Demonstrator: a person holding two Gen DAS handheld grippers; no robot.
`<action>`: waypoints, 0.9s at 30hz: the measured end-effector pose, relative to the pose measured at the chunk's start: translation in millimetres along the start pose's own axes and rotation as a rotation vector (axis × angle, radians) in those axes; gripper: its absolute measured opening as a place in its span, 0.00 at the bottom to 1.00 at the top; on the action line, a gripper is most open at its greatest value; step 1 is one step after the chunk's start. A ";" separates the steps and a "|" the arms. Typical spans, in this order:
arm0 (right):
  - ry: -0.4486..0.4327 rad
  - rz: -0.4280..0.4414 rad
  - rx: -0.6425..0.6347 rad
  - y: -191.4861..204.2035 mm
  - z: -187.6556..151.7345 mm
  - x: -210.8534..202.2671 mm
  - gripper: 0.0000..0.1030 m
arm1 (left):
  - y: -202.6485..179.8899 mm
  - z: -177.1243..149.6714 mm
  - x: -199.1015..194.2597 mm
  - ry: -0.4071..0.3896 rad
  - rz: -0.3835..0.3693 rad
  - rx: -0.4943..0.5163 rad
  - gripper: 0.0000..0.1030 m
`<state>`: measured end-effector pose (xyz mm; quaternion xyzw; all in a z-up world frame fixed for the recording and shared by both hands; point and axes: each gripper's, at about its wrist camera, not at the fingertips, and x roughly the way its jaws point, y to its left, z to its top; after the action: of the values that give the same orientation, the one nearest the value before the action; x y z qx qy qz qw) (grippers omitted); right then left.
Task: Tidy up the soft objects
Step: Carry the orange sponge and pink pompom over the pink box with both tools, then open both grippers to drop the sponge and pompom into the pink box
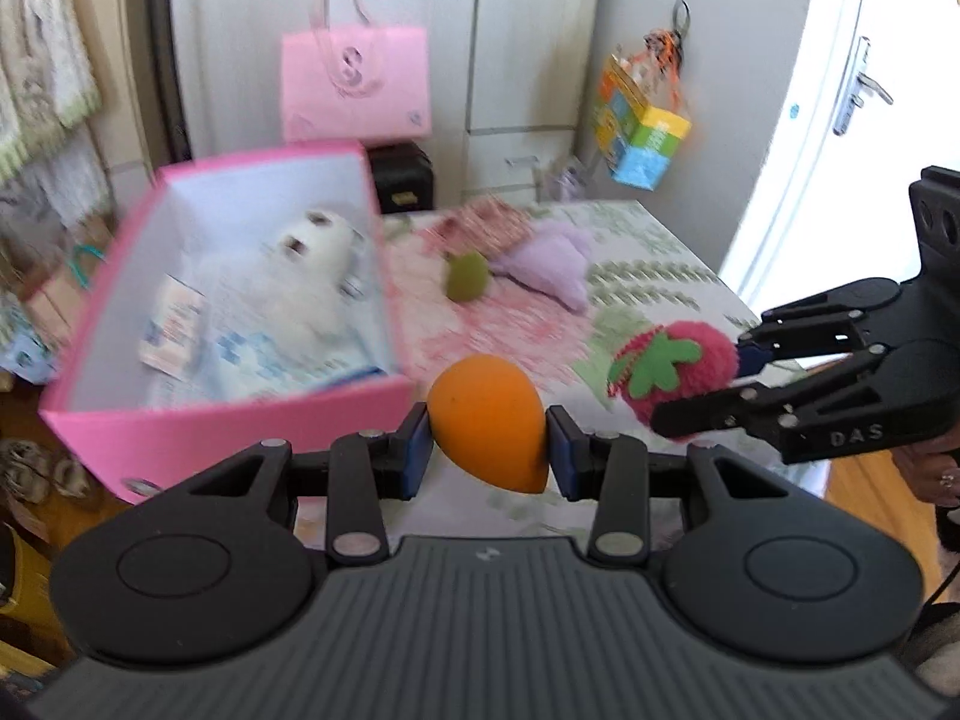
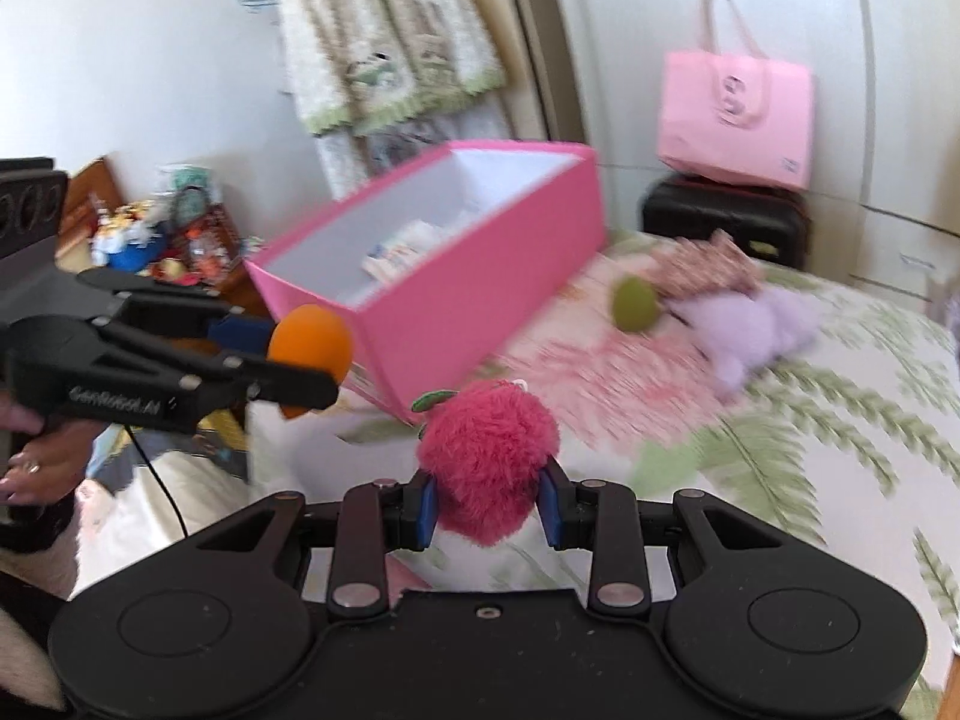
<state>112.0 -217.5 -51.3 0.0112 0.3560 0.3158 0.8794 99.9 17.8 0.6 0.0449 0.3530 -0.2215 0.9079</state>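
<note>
A: What has the left tool (image 1: 487, 443) got?

B: An orange sponge (image 1: 489, 420), egg-shaped, clamped between its two blue pads, narrow end pointing down. It sits in the air just in front of the near wall of the pink box (image 1: 240, 420).

A: And the right tool (image 2: 487, 507)?

B: It grips a fuzzy red strawberry (image 2: 489, 468) with a green felt leaf on it. From the left wrist view that strawberry shows to the right of the sponge, near it but not touching, above the bed (image 1: 648, 288).

A: What is in the box?

B: A white plush (image 1: 312, 264) lies against the far part, with some printed packets (image 1: 174, 324) beside it on the floor of the box. The box stands open at the left edge of the bed, on the flowered cover.

A: Anything still on the bed?

B: A green sponge (image 1: 467, 277) and, just to its right, a lilac plush (image 1: 552, 264). Behind them lies a patterned reddish soft thing; it is too blurred to name.

A: Further back?

B: A pink bag (image 1: 357, 81) stands on a black case (image 1: 401, 177) by the cupboard doors. A net of coloured blocks (image 1: 645, 132) hangs from a hook on the right.

A: Is the person visible?

B: Only a hand (image 2: 36, 456) at the left tool's grip, seen from the right wrist.
</note>
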 end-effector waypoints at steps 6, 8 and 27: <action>-0.047 0.090 -0.098 29.4 32.0 10.8 0.36 | 32.1 12.3 -17.8 -0.068 0.037 -0.024 0.38; -0.071 0.106 -0.129 36.9 43.2 17.0 0.36 | 42.0 16.9 -15.9 -0.073 0.040 -0.032 0.38; -0.063 0.131 -0.258 26.0 155.0 155.5 0.36 | 154.8 74.4 72.6 -0.031 0.140 -0.206 0.39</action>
<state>281.0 -77.3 -25.6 -0.0688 0.2830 0.4152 0.8619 260.7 112.2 -3.4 -0.0276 0.3558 -0.1207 0.9263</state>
